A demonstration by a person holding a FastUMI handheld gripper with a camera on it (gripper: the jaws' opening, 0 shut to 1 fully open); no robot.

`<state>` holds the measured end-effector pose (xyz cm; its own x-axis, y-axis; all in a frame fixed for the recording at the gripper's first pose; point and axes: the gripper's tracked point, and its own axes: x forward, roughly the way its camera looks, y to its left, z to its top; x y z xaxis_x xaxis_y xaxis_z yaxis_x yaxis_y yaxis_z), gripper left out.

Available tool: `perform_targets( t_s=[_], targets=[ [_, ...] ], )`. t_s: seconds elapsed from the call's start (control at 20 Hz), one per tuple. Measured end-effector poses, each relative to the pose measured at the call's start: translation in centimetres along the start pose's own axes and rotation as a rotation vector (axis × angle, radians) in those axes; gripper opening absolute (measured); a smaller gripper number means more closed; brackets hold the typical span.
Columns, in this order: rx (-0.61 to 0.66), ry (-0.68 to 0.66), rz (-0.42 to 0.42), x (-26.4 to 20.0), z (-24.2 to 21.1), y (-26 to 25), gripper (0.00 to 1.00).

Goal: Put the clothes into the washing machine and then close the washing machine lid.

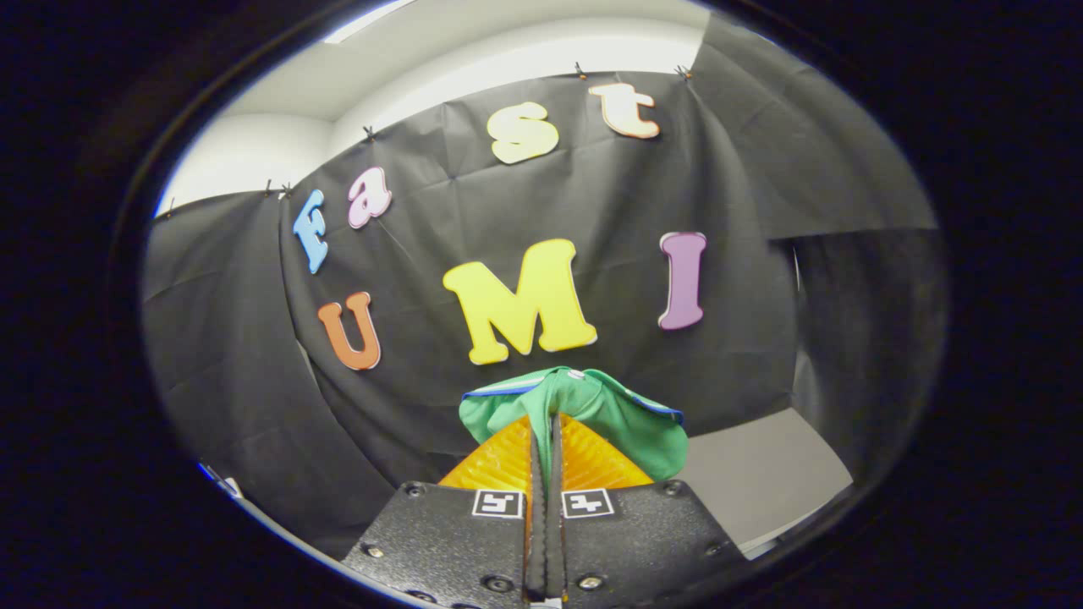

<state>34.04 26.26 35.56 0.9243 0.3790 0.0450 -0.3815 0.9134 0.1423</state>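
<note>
No readable word, brand or number stands on anything here apart from the booth wall's lettering. The gripper (546, 440) body carries two small square coded marker tags (497, 503), one on each half at the lower middle of the frame, bearing block patterns and no legible text. The green garment (618, 414) pinched between the closed fingers shows a tiny pale tag at its top fold, too small to read.

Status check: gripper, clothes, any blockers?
Gripper shut on green garment, cloth bunched past the fingertips. Held up facing the black cloth wall. Nothing in the way.
</note>
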Motion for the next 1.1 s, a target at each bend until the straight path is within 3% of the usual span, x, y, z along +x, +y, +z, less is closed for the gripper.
perform_targets(
  t_s=[0.2,0.4,0.7,1.1],
  targets=[
    [-0.068,-0.013,0.057,1.9,0.1,5.2,0.04],
    [-0.073,0.047,0.092,5.5,-3.1,9.4,0.04],
    [-0.081,0.192,0.118,11.5,-11.3,13.2,0.04],
    [-0.053,0.374,0.097,18.1,-22.2,14.2,0.04]
  ],
)
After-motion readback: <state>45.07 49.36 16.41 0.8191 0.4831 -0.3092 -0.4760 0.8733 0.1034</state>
